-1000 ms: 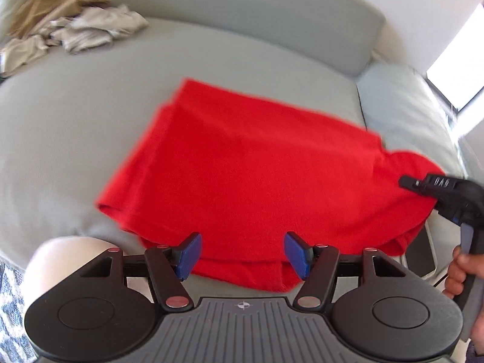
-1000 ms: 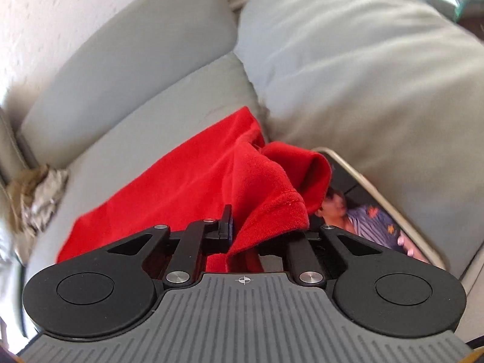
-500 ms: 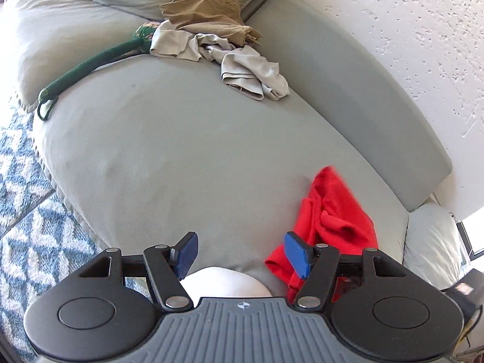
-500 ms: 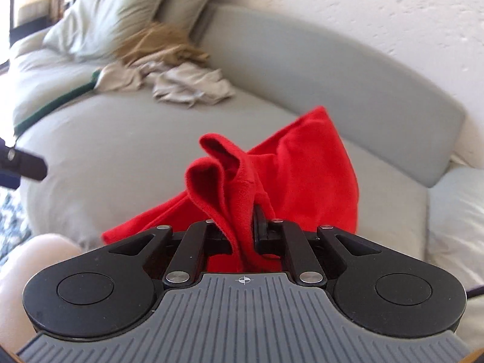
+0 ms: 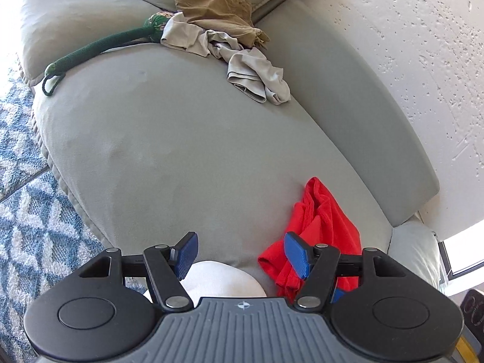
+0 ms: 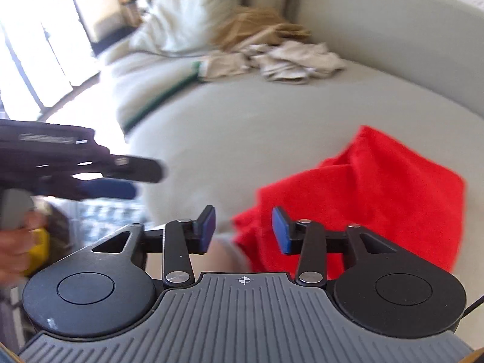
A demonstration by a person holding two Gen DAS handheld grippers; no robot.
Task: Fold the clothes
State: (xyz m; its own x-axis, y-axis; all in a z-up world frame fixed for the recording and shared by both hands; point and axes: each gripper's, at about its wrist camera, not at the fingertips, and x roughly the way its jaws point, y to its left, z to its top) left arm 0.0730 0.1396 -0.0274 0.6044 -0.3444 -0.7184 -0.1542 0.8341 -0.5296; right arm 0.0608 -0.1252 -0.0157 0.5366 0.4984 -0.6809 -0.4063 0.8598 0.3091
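A red garment (image 5: 320, 227) lies folded and bunched on the grey sofa seat (image 5: 181, 151), near its right end. It also shows in the right wrist view (image 6: 378, 196). My left gripper (image 5: 240, 255) is open and empty, above the seat's front edge, just left of the garment. My right gripper (image 6: 243, 230) is open and empty, close over the garment's left edge. The left gripper also shows blurred at the left of the right wrist view (image 6: 121, 178).
A pile of beige and tan clothes (image 5: 236, 48) lies at the back of the seat. A green knitted rope (image 5: 99, 48) lies by the cushions (image 5: 90, 6). A blue patterned rug (image 5: 27, 211) covers the floor on the left. A white wall (image 5: 408, 60) stands behind the sofa.
My right gripper has opened and let go of the red garment, which now lies on the seat. Both grippers have swung left, so the clothes pile is in view.
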